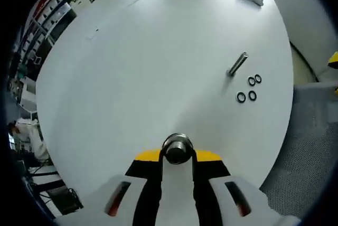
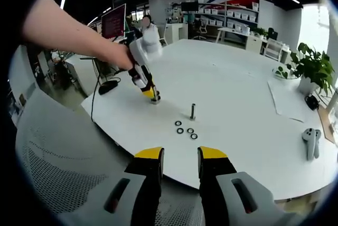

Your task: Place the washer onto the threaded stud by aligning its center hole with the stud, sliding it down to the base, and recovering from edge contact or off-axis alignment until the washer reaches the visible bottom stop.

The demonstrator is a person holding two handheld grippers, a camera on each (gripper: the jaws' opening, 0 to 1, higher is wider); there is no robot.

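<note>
Left gripper view first: left gripper (image 1: 177,154), jaws clamped on a round metal piece (image 1: 177,148), perhaps a nut or stud base, hard to tell, pressed against the white table (image 1: 132,67). Threaded stud (image 1: 237,64) sits at two o'clock, four washers (image 1: 249,88) just below it, well apart from these jaws.

Right gripper view: right gripper (image 2: 179,157) parted and empty, hovering off the table edge (image 2: 158,152). Washers (image 2: 186,129) dead ahead at twelve o'clock, stud (image 2: 193,111) upright just beyond, waiting for pickup.
</note>
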